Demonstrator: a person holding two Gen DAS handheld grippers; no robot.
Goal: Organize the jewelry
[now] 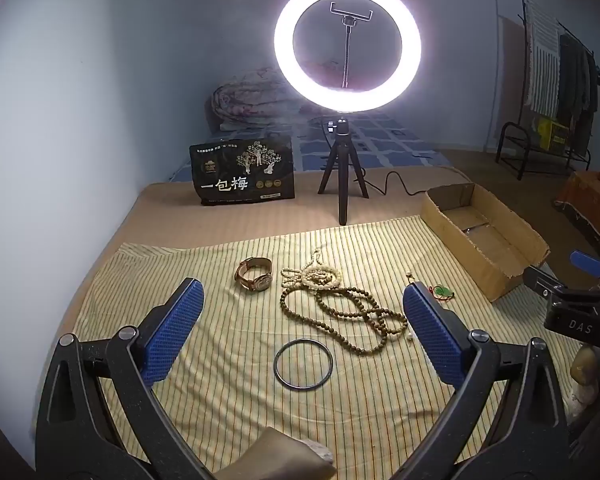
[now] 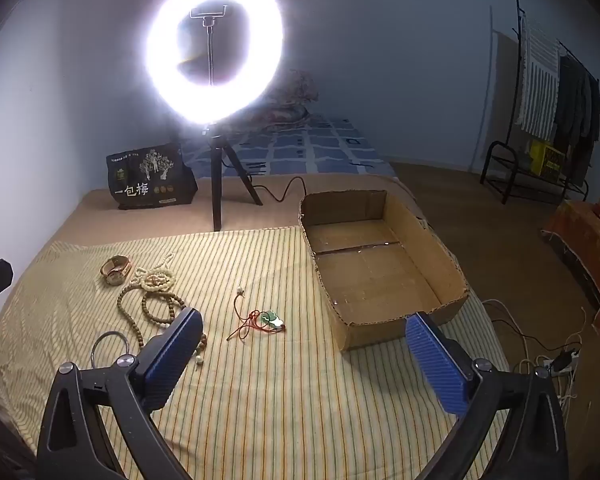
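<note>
Left wrist view shows nothing picked yet: left gripper (image 1: 302,322) and right gripper (image 2: 304,344) gape empty above the bangle (image 1: 303,364), beads (image 1: 340,316) and watch (image 1: 255,274), so next comes closing on one piece for the cardboard box (image 2: 440,256) at far right.

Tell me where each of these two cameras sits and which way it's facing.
Left wrist: on the left gripper, angled down at the bangle, beads and watch; its own open blue fingers show, and the right gripper at the right edge.
Right wrist: on the right gripper, angled down at the pendant and cardboard box; its open fingers show.
Shared: striped cloth, ring light, jewelry, box.
</note>
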